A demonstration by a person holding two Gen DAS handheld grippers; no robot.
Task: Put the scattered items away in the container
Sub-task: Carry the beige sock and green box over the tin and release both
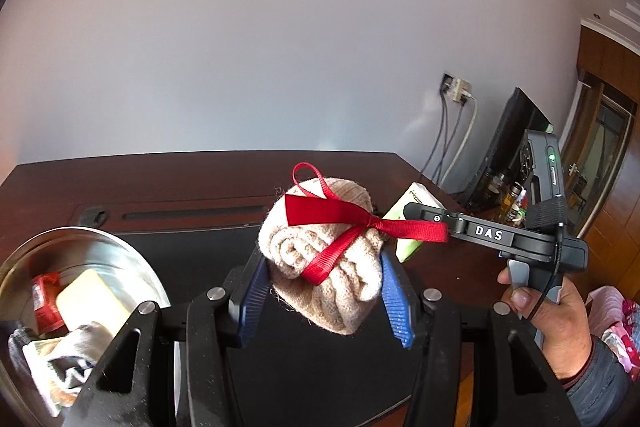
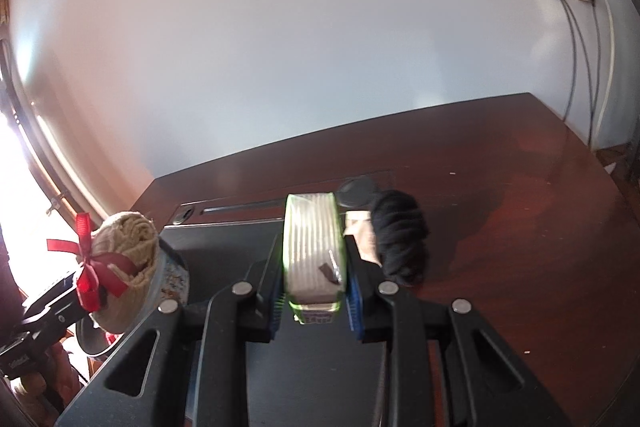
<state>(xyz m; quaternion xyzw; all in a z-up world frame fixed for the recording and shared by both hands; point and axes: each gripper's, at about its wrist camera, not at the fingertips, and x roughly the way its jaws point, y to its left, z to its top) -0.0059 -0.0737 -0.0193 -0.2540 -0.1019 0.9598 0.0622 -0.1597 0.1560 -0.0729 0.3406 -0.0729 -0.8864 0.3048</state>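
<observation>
My left gripper (image 1: 322, 287) is shut on a rolled beige knit bundle (image 1: 320, 259) tied with a red ribbon (image 1: 360, 227), held above the dark mat. The round metal bowl (image 1: 104, 247) sits at lower left and holds a red packet, a yellow block and a striped cloth. In the right wrist view my right gripper (image 2: 314, 291) is shut on a flat green-edged packet (image 2: 312, 247), lifted off the table. The same packet (image 1: 408, 227) shows behind the bundle in the left wrist view. The beige bundle (image 2: 128, 251) hangs over the bowl's rim (image 2: 160, 279) at left.
A black fuzzy item (image 2: 400, 239) lies on the brown wooden table (image 2: 520, 195) beside a small card. A black mat (image 1: 192, 247) covers the table's middle. A monitor (image 1: 508, 143) and cables (image 1: 452, 139) stand past the table's right end. A hand (image 1: 560, 319) holds the right gripper's handle.
</observation>
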